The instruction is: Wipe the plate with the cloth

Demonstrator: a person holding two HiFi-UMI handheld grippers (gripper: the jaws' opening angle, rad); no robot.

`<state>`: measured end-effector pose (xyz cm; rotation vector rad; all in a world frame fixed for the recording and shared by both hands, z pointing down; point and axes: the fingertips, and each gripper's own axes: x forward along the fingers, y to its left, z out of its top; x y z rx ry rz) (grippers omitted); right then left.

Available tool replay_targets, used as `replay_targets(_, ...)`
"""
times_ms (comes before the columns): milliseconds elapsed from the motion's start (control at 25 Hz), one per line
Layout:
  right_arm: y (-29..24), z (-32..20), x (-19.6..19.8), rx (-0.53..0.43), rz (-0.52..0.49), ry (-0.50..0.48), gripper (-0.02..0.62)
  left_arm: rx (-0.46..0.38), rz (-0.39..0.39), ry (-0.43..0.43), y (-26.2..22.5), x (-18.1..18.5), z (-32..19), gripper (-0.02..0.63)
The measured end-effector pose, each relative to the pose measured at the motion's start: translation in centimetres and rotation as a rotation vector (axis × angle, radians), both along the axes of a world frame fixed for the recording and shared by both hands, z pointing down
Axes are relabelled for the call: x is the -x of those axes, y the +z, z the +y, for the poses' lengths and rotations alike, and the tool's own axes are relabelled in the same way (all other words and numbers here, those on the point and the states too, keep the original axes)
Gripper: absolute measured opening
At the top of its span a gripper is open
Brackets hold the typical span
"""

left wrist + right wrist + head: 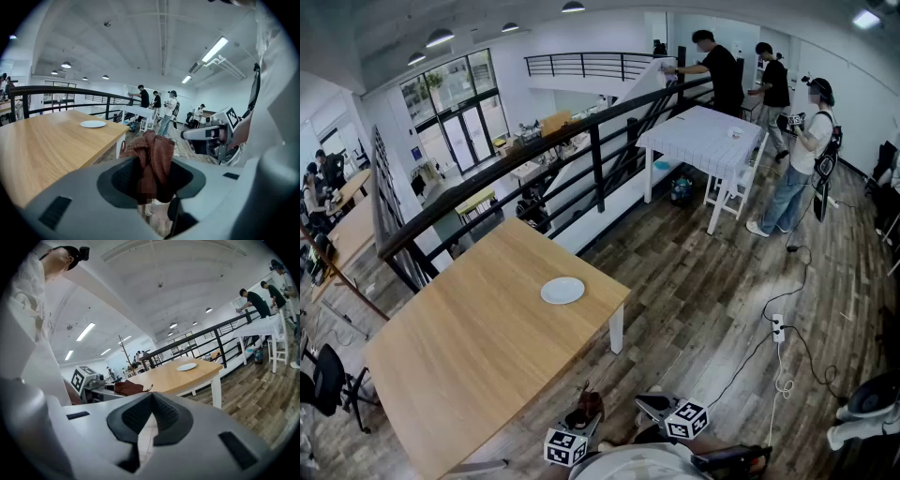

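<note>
A white plate [562, 291] lies near the right end of the wooden table [469, 347]; it also shows as the plate [93, 124] and the plate [186, 366] in the gripper views. My left gripper [581, 419] is held low, off the table's near corner, shut on a reddish-brown cloth [153, 157] that sticks up between its jaws. The cloth [587, 405] is a dark bunch in the head view. My right gripper [655, 405] hovers beside the left one over the floor. Its jaws [151, 399] meet at the tips with nothing between them. Both are well short of the plate.
A black railing [581, 127] runs behind the table. Beyond it a white table [703, 141] stands with several people around it. Cables and a power strip [777, 327] lie on the wooden floor to the right. An office chair [328, 384] sits at the left.
</note>
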<state>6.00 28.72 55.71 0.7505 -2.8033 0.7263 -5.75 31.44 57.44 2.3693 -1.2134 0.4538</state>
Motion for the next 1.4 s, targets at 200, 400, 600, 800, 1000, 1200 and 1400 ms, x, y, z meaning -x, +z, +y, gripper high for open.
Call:
replay_targets(200,-0.8,-0.3,0.6,-0.041,0.002,0.004,0.014,-0.008,-0.002,-0.004,-0.2,0.6,0.6,0.170)
replay_targets(400,-1.7,0.0,1.1,-0.069,-0.002,-0.014,0.012,-0.027,0.005,-0.014,-0.5,0.4,0.9,0.170)
replay_targets(600,-1.6,1.3,1.3,-0.060,0.002,-0.013,0.012,-0.026,0.009,-0.018,-0.5,0.8,2.4,0.170)
replay_targets(800,-0.5,2.0,1.3,-0.062,0.010,-0.003,0.012,-0.030,0.008,-0.018,0.5,1.2,3.3,0.170)
replay_targets(1000,-2.3,1.8,2.7,-0.067,0.016,-0.034,0.014,-0.055,0.004,-0.041,-1.4,2.3,3.2,0.170)
replay_targets(1200,-2.3,2.1,3.3,-0.054,0.018,-0.048,0.012,-0.042,0.009,-0.078,-1.5,3.1,3.8,0.170)
replay_targets(1400,-1.6,1.4,3.5,-0.035,0.017,-0.064,0.012,-0.032,0.005,-0.109,-1.2,3.4,3.9,0.170)
